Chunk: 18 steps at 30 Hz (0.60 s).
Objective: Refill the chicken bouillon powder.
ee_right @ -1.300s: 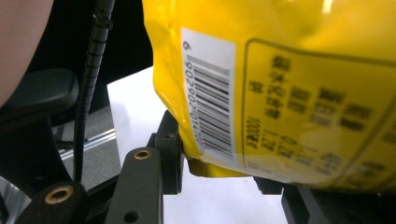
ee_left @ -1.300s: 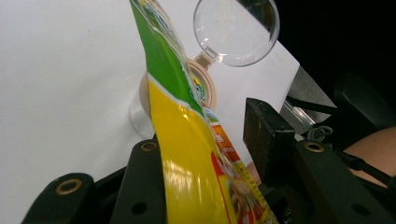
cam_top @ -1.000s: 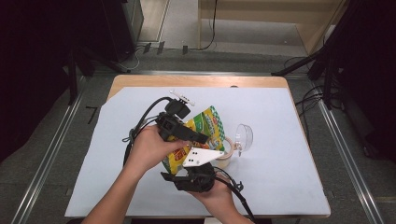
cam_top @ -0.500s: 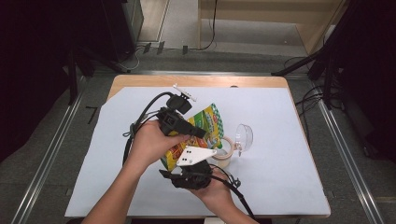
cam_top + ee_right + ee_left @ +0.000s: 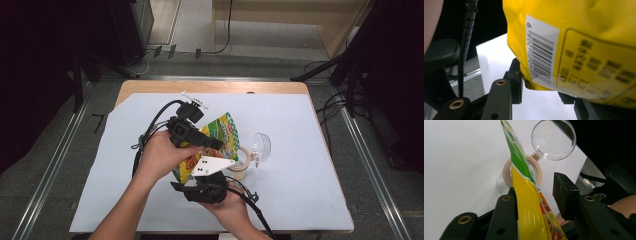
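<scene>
A yellow and green snack bag (image 5: 222, 131) hangs over the table between both grippers. My left gripper (image 5: 212, 145) reaches in from the left at the bag's upper part. In the left gripper view the bag (image 5: 529, 205) lies against one jaw of the left gripper (image 5: 537, 190) while the other pad stands clear; these jaws have just been opening. My right gripper (image 5: 194, 175) holds the bag's bottom edge from below. In the right gripper view the right gripper (image 5: 540, 82) pinches the barcode corner of the bag (image 5: 579, 37). Below sits a jar with a tan rim (image 5: 506, 171), its clear lid (image 5: 554, 140) flipped open.
A pale sheet (image 5: 300, 175) covers the wooden table (image 5: 150, 86). The jar (image 5: 241, 169) and its lid (image 5: 261, 145) stand just right of the hands. Cables trail from both grippers. Metal floor rails run along both sides of the table.
Both hands and the bag stay about where they were; no clear shift shows in the high view.
</scene>
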{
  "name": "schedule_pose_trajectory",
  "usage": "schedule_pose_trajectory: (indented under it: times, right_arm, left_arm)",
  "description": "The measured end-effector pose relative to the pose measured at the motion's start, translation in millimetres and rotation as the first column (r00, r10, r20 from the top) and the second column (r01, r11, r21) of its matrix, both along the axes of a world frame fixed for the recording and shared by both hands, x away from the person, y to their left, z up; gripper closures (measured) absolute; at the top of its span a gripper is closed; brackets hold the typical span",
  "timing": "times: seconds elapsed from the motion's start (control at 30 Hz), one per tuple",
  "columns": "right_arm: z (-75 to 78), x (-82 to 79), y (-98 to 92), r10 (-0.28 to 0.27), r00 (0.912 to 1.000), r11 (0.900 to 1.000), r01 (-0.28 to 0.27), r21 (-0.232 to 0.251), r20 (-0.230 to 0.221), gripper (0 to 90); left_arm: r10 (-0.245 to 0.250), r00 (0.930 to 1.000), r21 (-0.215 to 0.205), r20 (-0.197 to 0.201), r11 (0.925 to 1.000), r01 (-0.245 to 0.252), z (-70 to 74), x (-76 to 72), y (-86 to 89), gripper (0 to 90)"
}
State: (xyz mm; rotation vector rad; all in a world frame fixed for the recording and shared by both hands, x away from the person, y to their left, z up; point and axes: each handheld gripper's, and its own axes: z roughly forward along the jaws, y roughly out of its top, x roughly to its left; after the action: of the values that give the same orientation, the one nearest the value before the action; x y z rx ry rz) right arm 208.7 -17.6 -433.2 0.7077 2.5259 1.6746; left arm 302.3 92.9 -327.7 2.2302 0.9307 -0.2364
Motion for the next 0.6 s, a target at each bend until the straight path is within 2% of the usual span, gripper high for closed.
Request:
schedule_pose_trajectory:
  times: [0.07,0.2,0.4,0.5,0.53,0.6]
  right_arm:
    - [0.3,0.5,-0.7,-0.001,0.9998,1.000,0.002,0.013,-0.018,63.1]
    - [-0.5,0.4,-0.2,0.001,1.0000,1.000,-0.001,0.004,-0.007,62.9]
    - [-0.5,0.8,-0.2,0.015,0.9999,1.000,-0.015,0.007,-0.005,61.8]
    - [-0.6,-0.9,1.2,0.028,0.9991,1.000,-0.028,-0.014,0.030,57.1]
    - [-0.5,-3.1,2.6,0.030,0.9980,0.999,-0.028,-0.035,0.055,60.3]
    - [-0.9,-3.1,2.6,0.029,0.9975,0.999,-0.026,-0.037,0.065,62.3]
  left_arm:
    - [0.000,1.0000,0.004,0.004,1.0000,0.000,-0.2,0.0,-0.4,62.8]
    - [0.003,0.9998,0.034,0.019,0.9994,-0.004,-1.1,-0.5,-2.1,70.3]
    - [0.007,0.9997,0.035,0.023,0.9993,-0.008,-0.7,-0.2,-2.0,71.2]
    - [0.010,0.9998,0.041,0.020,0.9991,-0.010,-1.0,-0.1,-2.5,71.6]
    - [0.007,0.9999,0.043,0.015,0.9991,-0.008,-1.4,0.1,-2.7,72.4]
    - [0.003,0.9999,0.046,0.015,0.9989,-0.004,-1.6,-0.3,-3.7,72.6]
